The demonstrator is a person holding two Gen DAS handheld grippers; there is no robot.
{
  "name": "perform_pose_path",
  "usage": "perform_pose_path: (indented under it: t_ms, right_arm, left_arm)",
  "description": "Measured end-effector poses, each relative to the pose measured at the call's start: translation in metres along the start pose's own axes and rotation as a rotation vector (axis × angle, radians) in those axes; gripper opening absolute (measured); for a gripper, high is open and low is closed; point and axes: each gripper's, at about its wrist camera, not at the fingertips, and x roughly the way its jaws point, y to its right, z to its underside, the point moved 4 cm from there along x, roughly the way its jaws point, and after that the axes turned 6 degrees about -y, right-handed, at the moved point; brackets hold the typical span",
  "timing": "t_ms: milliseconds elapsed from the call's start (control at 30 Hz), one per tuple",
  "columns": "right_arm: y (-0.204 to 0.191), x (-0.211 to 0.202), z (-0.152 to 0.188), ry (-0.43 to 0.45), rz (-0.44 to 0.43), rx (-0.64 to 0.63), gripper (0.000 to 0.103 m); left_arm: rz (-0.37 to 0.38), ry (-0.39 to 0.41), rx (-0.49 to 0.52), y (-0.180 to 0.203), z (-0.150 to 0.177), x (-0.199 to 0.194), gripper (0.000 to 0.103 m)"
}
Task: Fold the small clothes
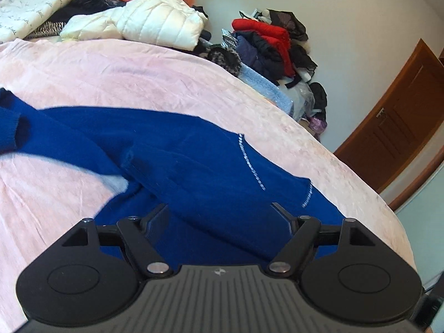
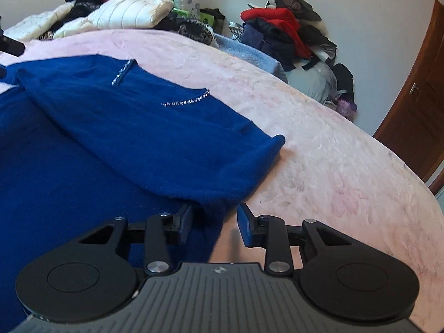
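Note:
A royal-blue knitted sweater (image 1: 194,152) lies spread on a pink blanket (image 1: 111,63), one sleeve reaching off to the left. In the right wrist view the sweater (image 2: 138,127) has a part folded over itself, with lines of rhinestone trim (image 2: 186,101). My left gripper (image 1: 219,211) hovers over the body of the sweater, jaws wide open and nothing between them. My right gripper (image 2: 215,217) is at the sweater's right edge. Its jaws stand partly apart, the folded edge of the knit lies just in front of the gap, and the pads do not press on it.
The pink blanket (image 2: 333,152) covers a bed. A white puffer jacket (image 1: 161,19) and other garments are heaped at the far side. A pile of red and dark clothes (image 2: 277,22) stands against the wall. A brown door (image 1: 402,116) is at the right.

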Motion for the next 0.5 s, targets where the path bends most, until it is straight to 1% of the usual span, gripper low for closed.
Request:
perform_pose_path:
  t_ms: [33,67,100,133,233,267,300,367,400,433,500]
  right_arm:
    - [-0.002,0.003,-0.003,0.020,0.020,-0.014,0.032]
    - [-0.004,0.006,-0.006,0.016,0.034,-0.021,0.030]
    - [-0.004,0.007,-0.006,0.010,0.041,-0.017,0.012]
    - [-0.002,0.007,-0.006,0.008,0.036,-0.004,0.004]
    - [0.014,0.007,0.004,0.012,0.038,0.028,0.003]
    - [0.023,0.007,0.009,0.007,0.015,0.081,0.003]
    - [0.034,0.007,0.013,0.011,-0.013,0.160,0.007]
    - [0.049,0.008,0.020,0.006,-0.038,0.283,0.007]
    - [0.055,0.010,0.023,0.008,-0.065,0.349,0.009]
    - [0.059,0.011,0.024,0.011,-0.088,0.397,0.010]
    - [0.066,0.011,0.026,0.006,-0.137,0.452,0.017]
  left_arm:
    - [0.015,-0.031,-0.004,0.003,0.007,0.004,0.078]
    - [0.017,-0.062,-0.008,0.006,0.014,0.009,0.078]
    - [0.010,-0.074,-0.015,0.007,0.020,0.012,0.078]
    - [0.005,-0.082,-0.017,0.008,0.025,0.014,0.078]
    - [-0.016,-0.114,-0.036,0.004,0.038,0.021,0.078]
    - [-0.016,-0.127,-0.045,0.002,0.041,0.023,0.078]
    - [-0.018,-0.127,-0.042,0.000,0.045,0.025,0.078]
    - [-0.026,-0.097,0.005,0.001,0.050,0.025,0.078]
    - [-0.033,-0.092,0.023,0.003,0.050,0.025,0.079]
    - [-0.036,-0.089,0.030,0.004,0.051,0.026,0.081]
    - [-0.041,-0.090,0.050,0.007,0.050,0.027,0.083]
